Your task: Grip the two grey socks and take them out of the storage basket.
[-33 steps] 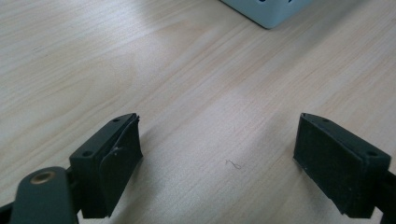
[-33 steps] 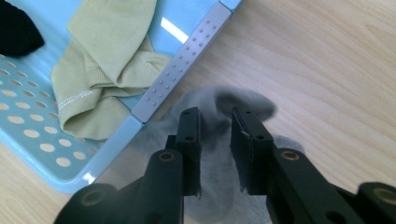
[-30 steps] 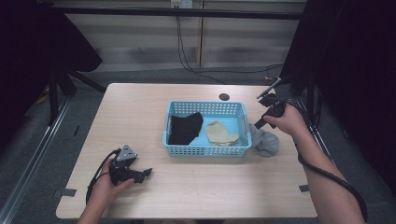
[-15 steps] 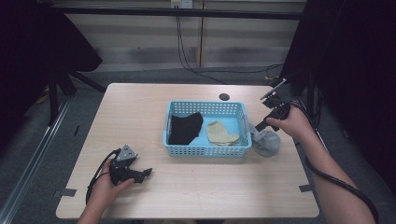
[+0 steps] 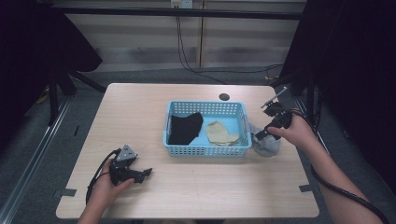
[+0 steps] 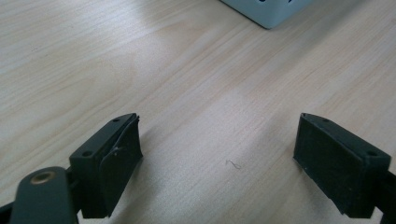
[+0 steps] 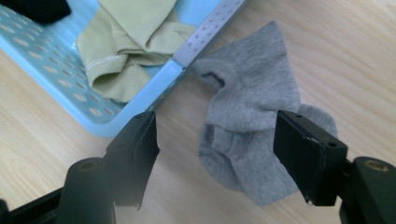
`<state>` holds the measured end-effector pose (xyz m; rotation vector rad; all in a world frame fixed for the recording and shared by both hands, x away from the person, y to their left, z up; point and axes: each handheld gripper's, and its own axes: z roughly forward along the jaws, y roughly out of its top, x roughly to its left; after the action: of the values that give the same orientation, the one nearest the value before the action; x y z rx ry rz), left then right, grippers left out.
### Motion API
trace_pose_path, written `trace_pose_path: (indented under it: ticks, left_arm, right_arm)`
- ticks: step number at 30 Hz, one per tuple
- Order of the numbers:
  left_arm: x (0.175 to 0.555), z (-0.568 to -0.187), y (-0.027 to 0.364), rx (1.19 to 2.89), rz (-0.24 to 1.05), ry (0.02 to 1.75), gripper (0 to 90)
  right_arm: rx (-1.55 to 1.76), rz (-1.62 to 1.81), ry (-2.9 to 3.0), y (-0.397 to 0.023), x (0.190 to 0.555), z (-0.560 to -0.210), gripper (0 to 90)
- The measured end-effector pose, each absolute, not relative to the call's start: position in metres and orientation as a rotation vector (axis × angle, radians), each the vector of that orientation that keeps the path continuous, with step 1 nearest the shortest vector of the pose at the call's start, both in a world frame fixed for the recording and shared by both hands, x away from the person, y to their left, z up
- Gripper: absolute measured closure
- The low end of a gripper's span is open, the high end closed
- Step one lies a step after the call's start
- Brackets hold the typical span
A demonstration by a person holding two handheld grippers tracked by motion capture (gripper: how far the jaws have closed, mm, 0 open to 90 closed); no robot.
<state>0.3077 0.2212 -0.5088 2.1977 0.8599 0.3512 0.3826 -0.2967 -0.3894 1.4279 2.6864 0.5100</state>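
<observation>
Pale wood table (image 5: 140, 116), grey floor (image 5: 56, 140), dark curtains (image 5: 355, 56)

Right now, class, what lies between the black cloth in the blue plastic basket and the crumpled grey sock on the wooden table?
A folded beige cloth and the basket's wall, seen in the high view.

Left tool (image 6: 219, 163) sits low over the counter (image 6: 163, 70), jaws spread wide with bare pale wood between them. A tiny thread (image 6: 233, 164) lies in that gap. A light blue basket corner (image 6: 271, 10) pokes in up top.
</observation>
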Motion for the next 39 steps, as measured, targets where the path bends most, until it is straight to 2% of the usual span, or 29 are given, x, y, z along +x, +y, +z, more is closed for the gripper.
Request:
trace_pose_path:
  ticks: [10, 21, 39]
  left_arm:
    - [0.308, -0.509, 0.221, 2.198, 0.351, 0.86, 14.2]
    - [0.308, -0.509, 0.221, 2.199, 0.352, 0.86, 14.2]
    - [0.307, -0.509, 0.221, 2.198, 0.35, 0.862, 14.2]
  right_arm:
    - [1.373, 0.53, 2.704, -0.301, 0.362, -0.397, 28.6]
    - [1.295, 0.538, 2.723, -0.293, 0.329, -0.421, 28.3]
    - [1.176, 0.643, 2.775, -0.264, 0.287, -0.459, 27.3]
